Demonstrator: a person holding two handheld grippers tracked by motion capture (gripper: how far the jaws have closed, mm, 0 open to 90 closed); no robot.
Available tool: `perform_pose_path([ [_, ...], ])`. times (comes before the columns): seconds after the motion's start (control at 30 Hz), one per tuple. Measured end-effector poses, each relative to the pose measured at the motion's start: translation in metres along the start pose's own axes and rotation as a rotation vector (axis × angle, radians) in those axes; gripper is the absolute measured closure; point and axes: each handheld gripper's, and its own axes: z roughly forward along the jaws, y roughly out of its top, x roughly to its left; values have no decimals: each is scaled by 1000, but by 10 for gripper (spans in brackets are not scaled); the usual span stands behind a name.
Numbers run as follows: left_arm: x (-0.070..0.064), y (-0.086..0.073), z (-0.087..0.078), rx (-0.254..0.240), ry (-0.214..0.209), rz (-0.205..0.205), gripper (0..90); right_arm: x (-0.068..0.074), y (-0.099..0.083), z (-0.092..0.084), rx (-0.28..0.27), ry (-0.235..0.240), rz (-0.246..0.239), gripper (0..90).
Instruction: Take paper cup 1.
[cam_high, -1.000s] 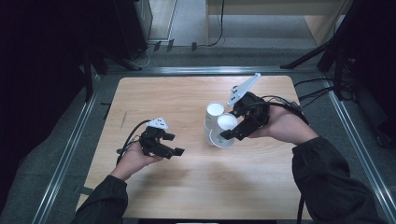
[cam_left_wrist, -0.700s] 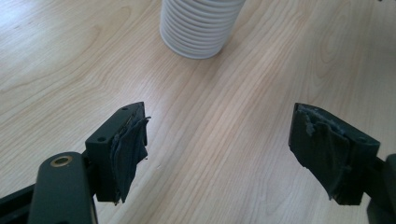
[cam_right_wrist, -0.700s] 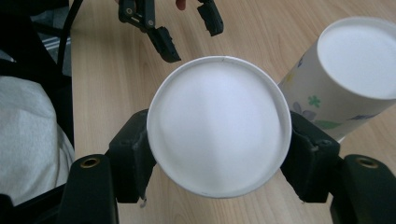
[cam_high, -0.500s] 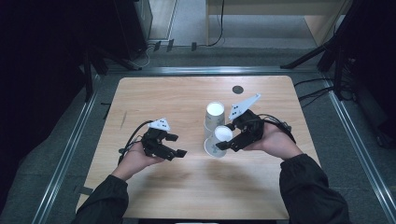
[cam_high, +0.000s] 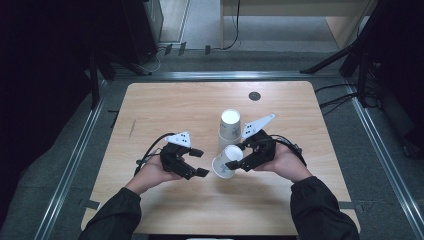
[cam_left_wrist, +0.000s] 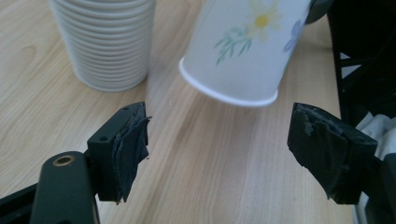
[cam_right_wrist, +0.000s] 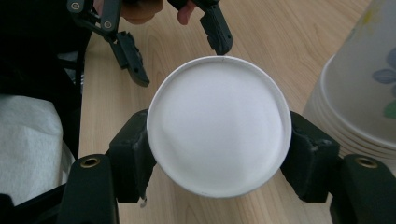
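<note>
**Desk:** What did the right gripper (cam_high: 239, 159) have, and where?

**Photographer:** A single white paper cup with a printed daisy pattern (cam_high: 224, 163), pinched across its closed base between the two black jaws. It was carried tilted, rim toward the left gripper (cam_high: 196, 162), low over the near middle of the pale wooden table (cam_high: 165, 105), just near of the upside-down stack of matching paper cups (cam_high: 229, 128).

**Desk:** And the left gripper?

**Photographer:** Its jaws stood spread with nothing between them, though they had just been narrowing. It faced the cup's rim, apparently lined up to receive it.

**Desk:** Why hold it by the base?

**Photographer:** Likely to leave the rim free for a handover. The cup looked clean and undented, its white bottom disc (cam_right_wrist: 218, 125) round, its flowers yellow and blue.
</note>
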Motion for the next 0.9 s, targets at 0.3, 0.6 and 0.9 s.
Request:
perform_pose_path([
  [0.3,-4,10,15,-1,-61,46,209,2,1,6,-33,33,14,342],
  [0.6,-3,12,23,-17,-106,70,209,5,-1,9,-52,64,20,342],
  [0.9,-4,11,24,-16,-112,97,222,3,0,17,-59,103,39,342],
])
